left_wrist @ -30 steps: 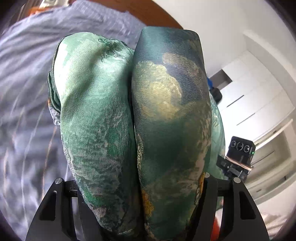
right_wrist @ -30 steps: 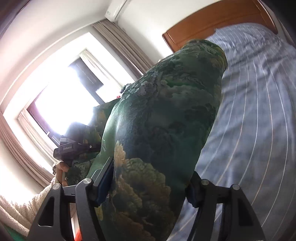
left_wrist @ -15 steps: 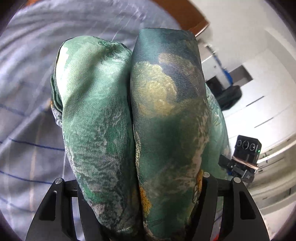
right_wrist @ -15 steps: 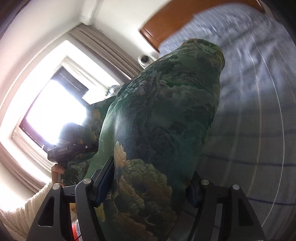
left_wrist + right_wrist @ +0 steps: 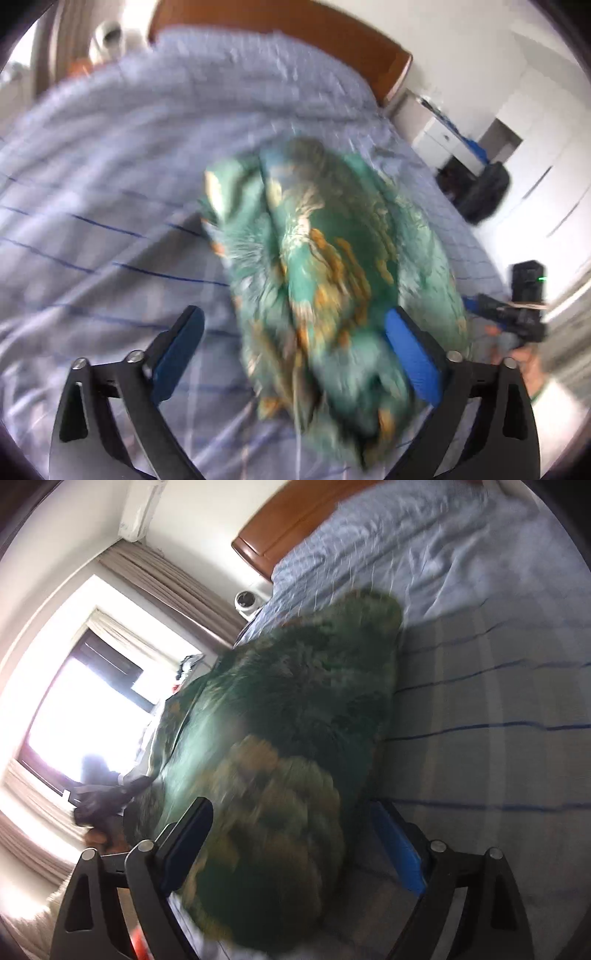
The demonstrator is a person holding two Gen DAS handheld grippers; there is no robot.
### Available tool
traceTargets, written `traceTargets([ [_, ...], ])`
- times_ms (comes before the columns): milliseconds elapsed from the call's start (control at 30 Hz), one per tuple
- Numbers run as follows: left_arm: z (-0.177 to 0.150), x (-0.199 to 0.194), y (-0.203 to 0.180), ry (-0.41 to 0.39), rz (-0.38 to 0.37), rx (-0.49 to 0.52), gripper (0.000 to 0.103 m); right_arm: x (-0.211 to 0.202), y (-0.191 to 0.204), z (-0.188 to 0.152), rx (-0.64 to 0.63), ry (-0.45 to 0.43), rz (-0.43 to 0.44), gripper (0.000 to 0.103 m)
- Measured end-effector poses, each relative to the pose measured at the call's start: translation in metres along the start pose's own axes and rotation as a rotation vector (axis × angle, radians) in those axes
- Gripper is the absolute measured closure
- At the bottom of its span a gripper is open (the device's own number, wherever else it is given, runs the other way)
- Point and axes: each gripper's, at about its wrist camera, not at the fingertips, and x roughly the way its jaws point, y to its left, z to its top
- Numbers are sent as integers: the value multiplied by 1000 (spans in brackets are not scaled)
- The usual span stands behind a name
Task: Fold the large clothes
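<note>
My left hand-held gripper (image 5: 295,350) stands wide, its 2 blue-padded fingers (image 5: 410,354) spread with the green patterned garment (image 5: 325,266) lying between them; the right-hand pad touches the cloth, the left-hand one is apart from it, over bare sheet. My right hand-held gripper (image 5: 291,834) is wide too, its 2 fingers (image 5: 397,843) either side of the same garment (image 5: 288,738) — 1 bundled piece, resting on the bed (image 5: 92,221).

The left view alone shows the garment's 2 rolled lobes with gold figures, the white cabinets (image 5: 546,155), a dark bag (image 5: 484,192) and my other gripper at the right edge. The right view alone shows 1 bright window (image 5: 81,716), curtains (image 5: 166,587) and a small round white device (image 5: 246,603). Both show the 1 wooden headboard (image 5: 280,16) — and blue-striped bedding. Both frames are blurred.
</note>
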Motion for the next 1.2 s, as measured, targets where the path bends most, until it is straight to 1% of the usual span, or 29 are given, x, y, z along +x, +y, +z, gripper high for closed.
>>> traceTargets([
  [33,-8,-16,-8,-32,52,22,1,-14,7,-5,-34,-23,-37,11],
  [67,-17,-21,-13,-54,96,41,1,-30,17,-11,-81,-50,-93,9],
  [100,-20,-30,-24,-83,157,68,1,-45,30,-18,-134,-79,-150,8],
  [133,-32,-46,-41,-130,238,98,1,-57,43,-25,-189,-107,-201,8],
  [200,-42,-53,-59,-195,314,118,1,-82,76,-44,-311,-164,-327,5],
  [233,-45,-66,-69,-233,338,123,1,-92,89,-54,-358,-190,-389,4],
  [267,-50,-72,-78,-267,353,122,1,-102,105,-64,-407,-219,-464,3],
  [300,-62,-80,-90,-299,356,121,1,-108,115,-67,-441,-246,-517,3],
  [333,-66,-84,-99,-308,355,124,0,-120,130,-78,-479,-290,-567,3],
  [367,-71,-86,-109,-312,352,131,1,-130,144,-88,-498,-328,-596,3],
  [433,-80,-85,-127,-305,357,157,0,-142,158,-106,-492,-368,-646,3],
  [467,-86,-88,-141,-307,365,179,0,-142,158,-107,-483,-360,-662,3],
  [500,-91,-91,-151,-313,372,197,0,-142,161,-113,-467,-334,-667,3],
  [533,-97,-94,-160,-322,382,217,0,-144,161,-120,-461,-313,-655,3],
  [633,-107,-103,-180,-326,386,234,0,-145,171,-138,-444,-276,-678,3],
  [667,-110,-105,-186,-314,383,238,0,-144,173,-143,-439,-267,-688,3],
  [833,-125,-112,-201,-284,365,254,0,-149,186,-172,-429,-231,-695,3],
  [900,-130,-114,-204,-268,352,237,0,-152,190,-180,-424,-223,-701,3],
  [1033,-138,-117,-207,-247,318,206,0,-155,195,-190,-408,-192,-716,3],
  [1200,-142,-120,-215,-236,309,208,0,-160,200,-194,-408,-189,-735,2],
])
